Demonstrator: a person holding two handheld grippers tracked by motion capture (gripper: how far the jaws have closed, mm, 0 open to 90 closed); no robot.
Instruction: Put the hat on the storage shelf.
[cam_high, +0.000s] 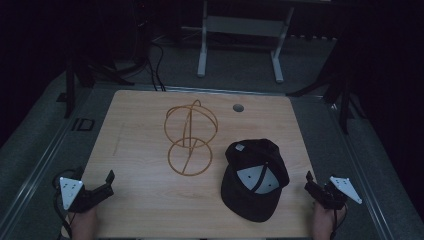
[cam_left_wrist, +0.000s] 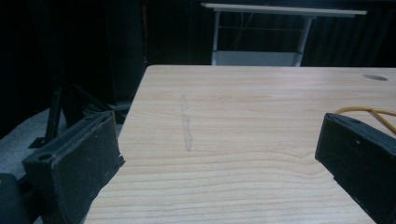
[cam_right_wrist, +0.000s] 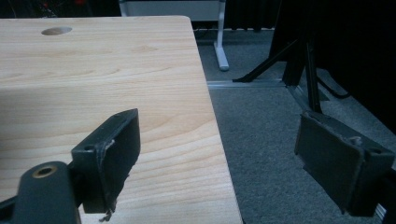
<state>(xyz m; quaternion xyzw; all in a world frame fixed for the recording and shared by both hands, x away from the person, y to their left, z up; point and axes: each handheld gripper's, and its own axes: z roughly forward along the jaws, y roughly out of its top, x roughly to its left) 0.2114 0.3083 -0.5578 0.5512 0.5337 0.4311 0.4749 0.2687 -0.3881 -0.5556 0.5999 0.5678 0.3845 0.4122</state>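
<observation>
Your left claw (cam_high: 109, 181) sits at the near-left corner of the counter (cam_high: 140, 200), released, jaws wide apart with bare wood between them. In the left gripper view its jaws straddle the counter's left edge: one hangs off the side, the other is over the wood.

Your right claw (cam_high: 311, 183) is at the near-right edge, also released and holding nothing. In the right gripper view one jaw is over the counter, the other over the grey carpet (cam_right_wrist: 271, 140).

The black cap (cam_high: 255, 179) lies upside down on the near-right part of the counter, opening up, near your right claw but not touching it. Inside it only the pale lining panels show; nothing else is visible in the crown. The brim points toward you and slightly left, so the long axis runs roughly near to far.

The wire stand (cam_high: 190, 137), a gold ring base with a wire sphere on top, sits mid-counter, just left of the cap and apart from it. The left gripper view catches only a sliver of its wire (cam_left_wrist: 369, 112) behind the jaw, cut off at the frame edge.

The cable hole (cam_high: 238, 107) is at the far side. The room beyond is too dark to read, apart from a white table frame (cam_high: 240, 40).
</observation>
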